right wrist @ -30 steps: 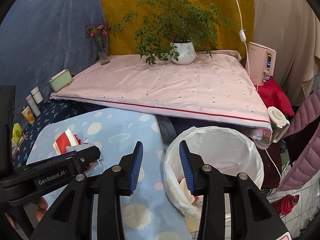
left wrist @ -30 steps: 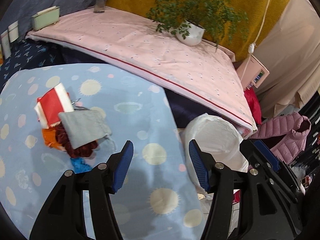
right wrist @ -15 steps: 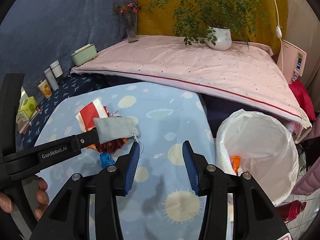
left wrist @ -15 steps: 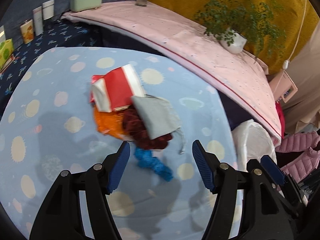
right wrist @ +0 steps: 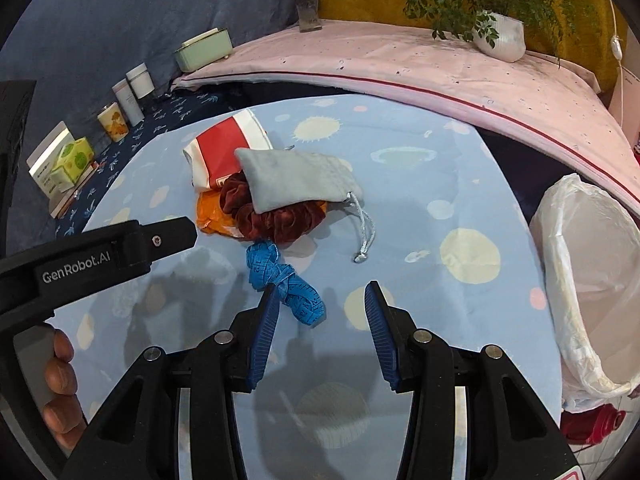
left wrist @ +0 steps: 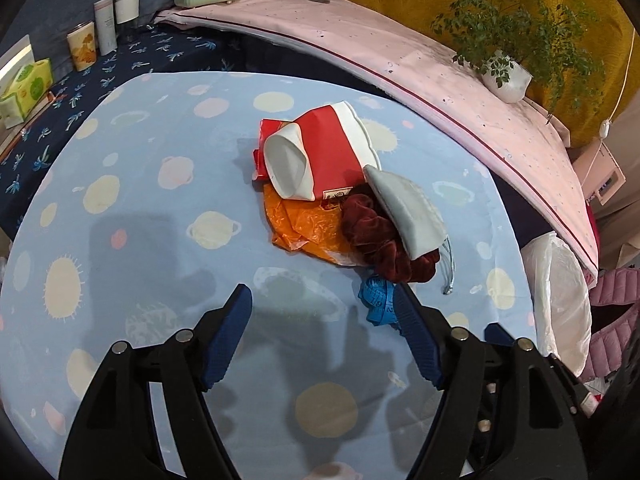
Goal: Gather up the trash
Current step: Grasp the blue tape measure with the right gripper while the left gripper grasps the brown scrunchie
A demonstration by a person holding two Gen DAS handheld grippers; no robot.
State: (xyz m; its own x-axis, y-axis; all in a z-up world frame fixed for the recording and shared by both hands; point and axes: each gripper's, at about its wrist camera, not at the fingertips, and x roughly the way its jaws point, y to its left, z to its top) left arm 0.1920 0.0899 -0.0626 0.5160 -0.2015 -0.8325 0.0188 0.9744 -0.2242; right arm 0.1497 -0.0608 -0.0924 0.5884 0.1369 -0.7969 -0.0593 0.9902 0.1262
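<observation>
A pile lies on the light blue table (left wrist: pixel 132 208): a red and white paper bag (left wrist: pixel 324 152), an orange plastic wrapper (left wrist: pixel 304 228), a dark red scrunchie (left wrist: pixel 380 236), a grey drawstring pouch (left wrist: pixel 408 208) and a blue tape measure (left wrist: pixel 376 300). My left gripper (left wrist: pixel 322 304) is open and empty, just in front of the pile. My right gripper (right wrist: pixel 320 300) is open and empty, its left finger beside the tape measure (right wrist: pixel 284 276). The pouch (right wrist: pixel 296 180) and scrunchie (right wrist: pixel 276 216) lie beyond it. A white-lined bin (right wrist: pixel 592 272) stands off the table's right edge.
A pink-covered surface (right wrist: pixel 440 72) behind holds a potted plant (right wrist: pixel 500 36), a vase (right wrist: pixel 308 4) and a green box (right wrist: pixel 204 48). Cups and cartons (right wrist: pixel 120 116) stand on dark blue cloth at left. A red bottle (right wrist: pixel 592 424) lies on the floor near the bin.
Both grippers have swung left from the bin toward the pile and come closer to it. Both stayed open and empty.
</observation>
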